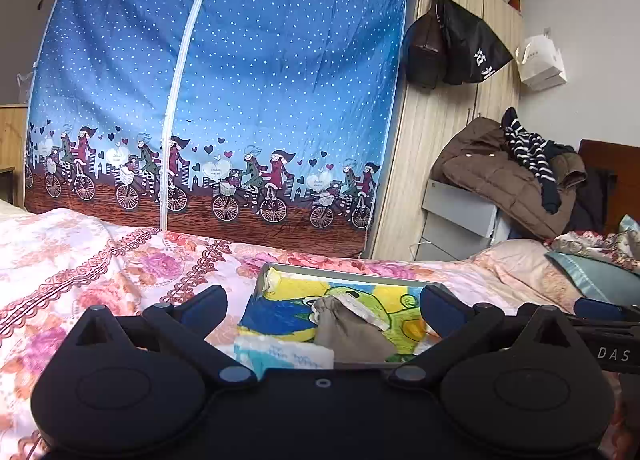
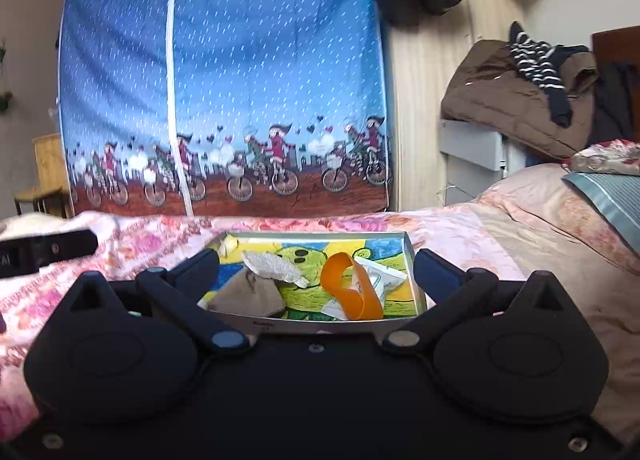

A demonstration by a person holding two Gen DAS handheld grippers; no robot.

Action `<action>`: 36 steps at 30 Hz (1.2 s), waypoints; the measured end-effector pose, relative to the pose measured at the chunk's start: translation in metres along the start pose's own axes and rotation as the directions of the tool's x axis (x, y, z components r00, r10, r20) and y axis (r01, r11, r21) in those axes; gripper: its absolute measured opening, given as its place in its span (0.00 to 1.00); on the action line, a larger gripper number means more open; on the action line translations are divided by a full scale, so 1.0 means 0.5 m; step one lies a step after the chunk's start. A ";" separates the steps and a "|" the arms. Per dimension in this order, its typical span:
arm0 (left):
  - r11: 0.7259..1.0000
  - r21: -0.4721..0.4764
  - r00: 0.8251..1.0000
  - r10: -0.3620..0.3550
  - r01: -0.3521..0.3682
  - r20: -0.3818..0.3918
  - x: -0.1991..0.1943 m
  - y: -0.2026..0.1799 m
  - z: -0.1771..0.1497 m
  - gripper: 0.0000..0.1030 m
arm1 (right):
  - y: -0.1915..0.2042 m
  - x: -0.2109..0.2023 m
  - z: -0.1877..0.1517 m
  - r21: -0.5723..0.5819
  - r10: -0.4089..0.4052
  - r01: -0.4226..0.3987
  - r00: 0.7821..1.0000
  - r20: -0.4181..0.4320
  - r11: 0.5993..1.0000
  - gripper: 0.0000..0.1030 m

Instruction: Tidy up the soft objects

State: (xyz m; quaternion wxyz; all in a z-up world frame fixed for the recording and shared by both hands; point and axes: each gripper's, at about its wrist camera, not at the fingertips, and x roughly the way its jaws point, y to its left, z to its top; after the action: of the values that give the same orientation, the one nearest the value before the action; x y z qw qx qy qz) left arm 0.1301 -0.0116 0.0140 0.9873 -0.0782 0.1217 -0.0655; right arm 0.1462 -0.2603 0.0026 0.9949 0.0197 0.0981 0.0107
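On the bed (image 2: 520, 219) at twelve o'clock sat the tray (image 2: 312, 324); I kept my left claw (image 1: 320, 306) and right claw (image 2: 316, 274) wide and empty, reckoning a square approach best.

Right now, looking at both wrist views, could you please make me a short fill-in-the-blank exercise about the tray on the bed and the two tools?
1. The shallow tray lies on a bed cover with a ____ pattern.
2. The loop of band inside the tray has the colour ____.
3. The grey cloth pouch lies to the ____ of the band in the right wrist view.
4. The left tool and the right tool both have jaws that stand ____, holding nothing.

Missing words: floral; orange; left; open
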 end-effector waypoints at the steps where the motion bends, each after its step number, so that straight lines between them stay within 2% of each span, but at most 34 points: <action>1: 1.000 0.000 1.000 -0.002 0.002 0.001 -0.015 -0.001 -0.002 0.99 | 0.002 -0.018 -0.004 0.012 -0.003 0.003 1.000 0.007 1.000 1.00; 8: 1.000 0.024 1.000 -0.016 0.016 -0.001 -0.106 -0.002 -0.014 0.99 | 0.020 -0.133 -0.038 0.048 -0.023 0.023 1.000 -0.007 0.999 1.00; 16: 0.998 -0.054 0.997 -0.032 0.028 -0.073 -0.170 0.017 -0.048 0.99 | 0.042 -0.198 -0.079 0.076 -0.063 0.071 0.993 -0.102 0.995 1.00; 24: 1.000 0.016 0.994 -0.013 0.015 -0.106 -0.185 0.021 -0.082 0.99 | 0.050 -0.197 -0.095 0.051 -0.151 0.159 0.980 -0.130 0.986 1.00; 28: 1.000 -0.017 0.992 -0.003 0.001 -0.127 -0.174 0.033 -0.088 0.99 | 0.055 -0.185 -0.104 0.042 -0.151 0.160 0.975 -0.162 0.986 1.00; 36: 0.999 0.034 0.991 0.032 -0.028 -0.133 -0.157 0.025 -0.097 0.99 | 0.068 -0.180 -0.110 0.003 -0.158 0.162 0.967 -0.197 0.987 1.00</action>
State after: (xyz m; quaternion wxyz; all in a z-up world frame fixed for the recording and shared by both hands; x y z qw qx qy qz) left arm 0.0438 0.0059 -0.0164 0.9790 -0.0557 0.1875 -0.0577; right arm 0.0464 -0.2264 -0.0325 0.9778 0.0199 0.1972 -0.0688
